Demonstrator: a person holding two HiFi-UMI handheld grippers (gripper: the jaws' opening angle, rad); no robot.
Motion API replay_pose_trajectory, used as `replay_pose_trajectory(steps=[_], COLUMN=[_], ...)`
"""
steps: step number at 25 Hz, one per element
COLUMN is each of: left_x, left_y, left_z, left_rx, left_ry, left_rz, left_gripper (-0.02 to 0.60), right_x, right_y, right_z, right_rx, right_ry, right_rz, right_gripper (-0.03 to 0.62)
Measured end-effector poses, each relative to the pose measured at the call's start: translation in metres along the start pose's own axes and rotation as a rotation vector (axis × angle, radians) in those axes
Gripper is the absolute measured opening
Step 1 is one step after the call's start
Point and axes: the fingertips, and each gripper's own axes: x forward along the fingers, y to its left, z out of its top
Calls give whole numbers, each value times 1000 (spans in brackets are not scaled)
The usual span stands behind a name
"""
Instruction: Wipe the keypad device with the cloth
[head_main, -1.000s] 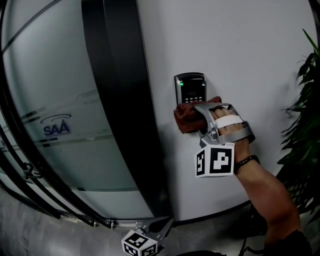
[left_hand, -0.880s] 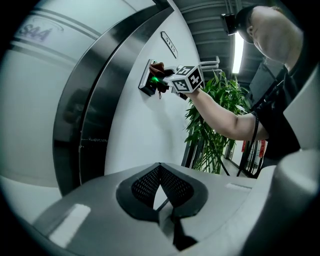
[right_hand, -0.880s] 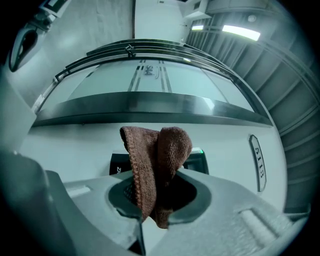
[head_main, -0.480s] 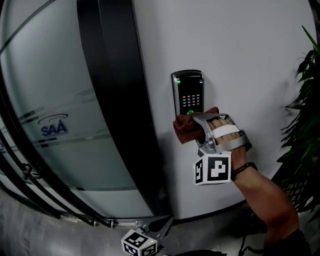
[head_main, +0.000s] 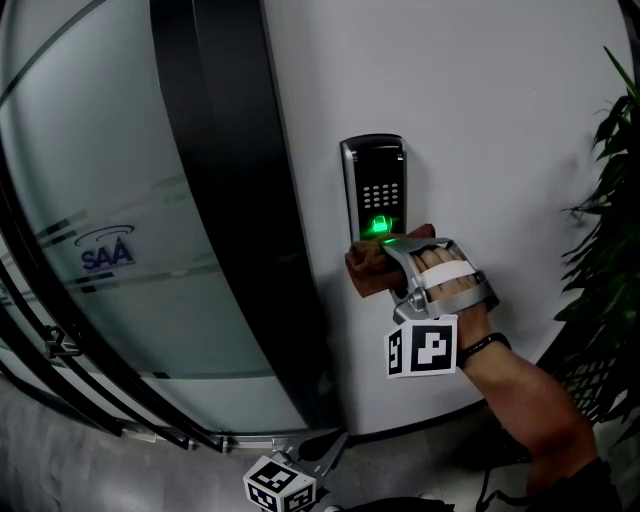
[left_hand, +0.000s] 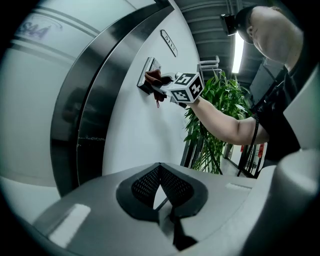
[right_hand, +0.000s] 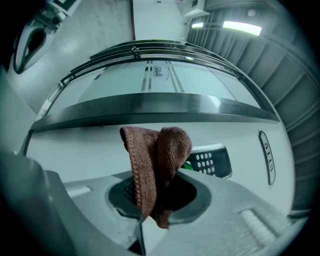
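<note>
A black keypad device (head_main: 375, 187) with a green light is mounted on the white wall; it also shows in the right gripper view as the keypad device (right_hand: 212, 160) and small in the left gripper view as the keypad device (left_hand: 149, 72). My right gripper (head_main: 392, 262) is shut on a brown cloth (head_main: 368, 266), which sits against the wall at the keypad's lower edge. The cloth (right_hand: 155, 165) hangs folded between the jaws. My left gripper (head_main: 318, 456) is low at the bottom edge, away from the wall; its jaws are closed with nothing between them in the left gripper view (left_hand: 161, 196).
A dark vertical frame (head_main: 225, 200) borders a curved frosted glass panel (head_main: 100, 230) with a blue logo at left. A leafy plant (head_main: 610, 250) stands at right. A small nameplate (right_hand: 266, 156) is fixed on the wall beyond the keypad.
My right gripper and the cloth have slid down the keypad face, from over its keys to its bottom edge, uncovering the keys and green light. The left gripper has stayed put.
</note>
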Motion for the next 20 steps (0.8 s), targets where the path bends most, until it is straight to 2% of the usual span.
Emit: replay_pose_trajectory(steps=[14,20], left_x=[-12,-26], left_y=[3,7], left_z=[-1,-4], left_rx=[12,4], left_ry=[7,18], left_rz=[-18,-52], left_gripper=[17,17], right_x=[-1,0], right_y=[31,58], right_z=[-1,-10], right_rx=[18,64], right_ry=[26,90], right_rz=[41,118], right_gripper=[55,55])
